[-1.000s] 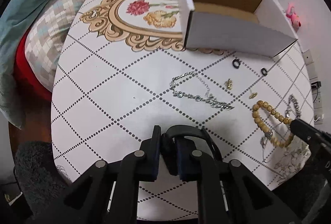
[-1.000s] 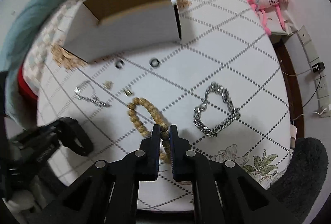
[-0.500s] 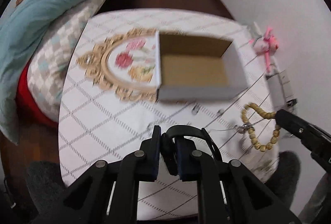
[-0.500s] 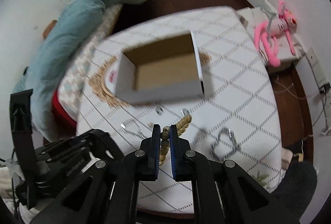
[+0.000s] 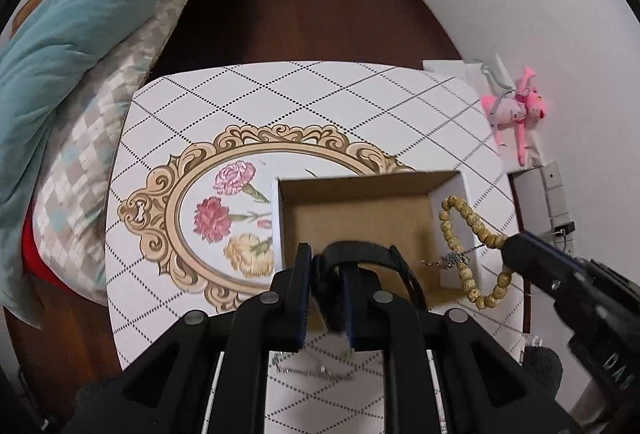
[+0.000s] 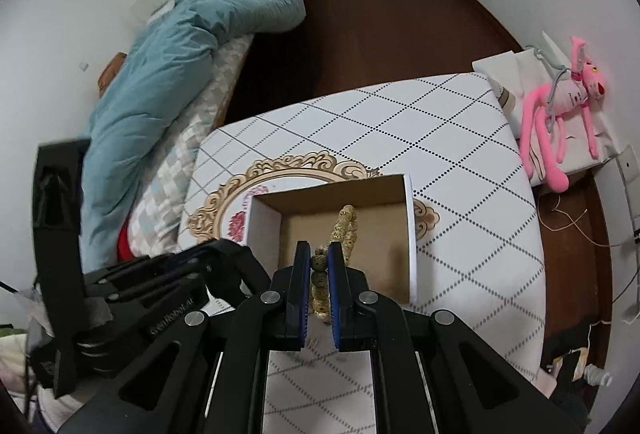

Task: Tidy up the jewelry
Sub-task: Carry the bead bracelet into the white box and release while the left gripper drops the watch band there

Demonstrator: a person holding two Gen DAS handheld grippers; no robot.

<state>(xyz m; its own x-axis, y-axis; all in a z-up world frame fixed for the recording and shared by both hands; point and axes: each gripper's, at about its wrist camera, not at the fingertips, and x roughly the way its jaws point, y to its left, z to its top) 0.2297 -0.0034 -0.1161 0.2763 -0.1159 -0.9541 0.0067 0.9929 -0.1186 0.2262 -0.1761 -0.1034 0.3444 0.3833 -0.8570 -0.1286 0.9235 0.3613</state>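
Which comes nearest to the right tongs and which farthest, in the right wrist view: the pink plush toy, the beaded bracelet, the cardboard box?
1. Beaded bracelet: clamped in the right tongs.
2. Cardboard box: just ahead, below the hanging beads.
3. Pink plush toy: far right, beyond the table edge.

Soft, even indoor light fills both views, its source out of sight. The white surface (image 5: pixel 304 89) reads bright without glare, and shadows inside the box (image 6: pixel 384 234) are faint. Fisheye bending curves every edge, with dark vignette corners. The silver chain (image 5: pixel 316 374) near the frame bottom looks slightly blurred, perhaps from motion.
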